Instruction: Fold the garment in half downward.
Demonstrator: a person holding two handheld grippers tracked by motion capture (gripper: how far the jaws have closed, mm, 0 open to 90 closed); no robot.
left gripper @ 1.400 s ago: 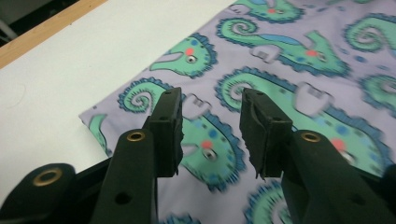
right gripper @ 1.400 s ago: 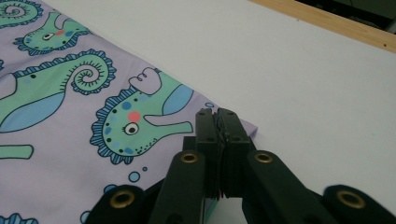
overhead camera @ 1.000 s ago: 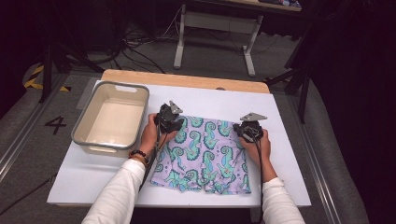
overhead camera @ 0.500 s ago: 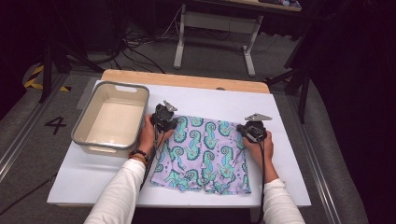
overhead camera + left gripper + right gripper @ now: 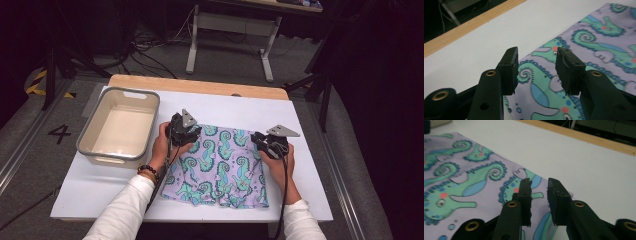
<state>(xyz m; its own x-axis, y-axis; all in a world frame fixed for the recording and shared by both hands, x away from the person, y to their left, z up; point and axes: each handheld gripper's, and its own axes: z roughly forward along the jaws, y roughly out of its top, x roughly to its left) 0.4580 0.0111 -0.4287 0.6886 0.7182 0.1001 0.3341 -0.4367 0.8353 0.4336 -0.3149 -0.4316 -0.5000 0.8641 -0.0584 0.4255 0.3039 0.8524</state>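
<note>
The patterned shorts lie flat on the white counter, spread between the two hands, with their long top edge running from one hand-held gripper to the other. The left hand-held gripper hangs just above the far left corner of the cloth; its jaws have just been opening, and they stand apart with nothing pinched, the seahorse print showing through the gap below them. The right hand-held gripper sits over the far right corner; its jaws have also just been opening, and the cloth lies beneath them rather than between the pads.

Each corner lies directly under and slightly ahead of its own gripper, so neither hand is nearer than the other; the cloth reaches back from both toward the person. The next move seems to hinge on that top edge, whether it gets regripped or left where it is.

To the outer side of the left hand-held gripper stands an empty tub, close to the cloth but apart from it. From above, the hands and gripper bodies cover both far corners, and whether the cloth is doubled over is hard to make out.
</note>
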